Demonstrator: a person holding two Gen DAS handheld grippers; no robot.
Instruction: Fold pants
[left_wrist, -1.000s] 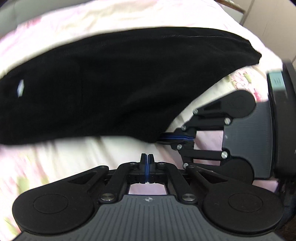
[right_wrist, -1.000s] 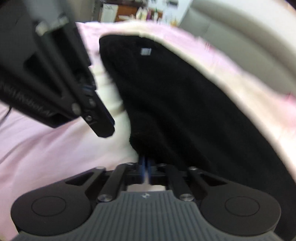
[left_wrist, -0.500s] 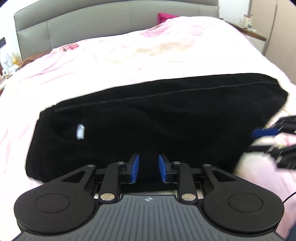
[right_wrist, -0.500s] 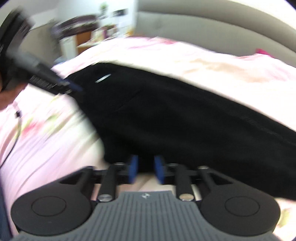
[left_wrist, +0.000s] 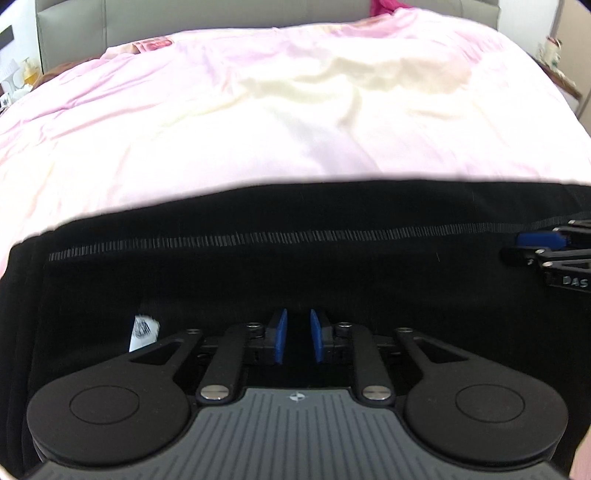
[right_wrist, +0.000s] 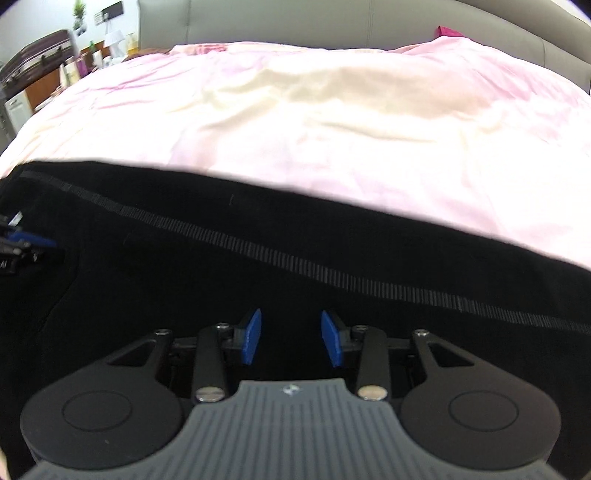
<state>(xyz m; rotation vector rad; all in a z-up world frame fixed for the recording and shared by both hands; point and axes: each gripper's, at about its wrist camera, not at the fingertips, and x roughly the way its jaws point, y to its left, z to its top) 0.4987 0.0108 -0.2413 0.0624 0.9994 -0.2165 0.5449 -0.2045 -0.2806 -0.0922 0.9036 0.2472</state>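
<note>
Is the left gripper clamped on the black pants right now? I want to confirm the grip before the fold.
No, the left gripper is open, its blue pads apart above the black pants.

Bedroom in home: wide bed under pink floral duvet (left_wrist: 295, 110), grey padded headboard (right_wrist: 332, 22), nightstand with bottles (right_wrist: 79, 64) at side, dark suitcase (right_wrist: 35, 50) on wooden cabinet (right_wrist: 40, 86).
</note>
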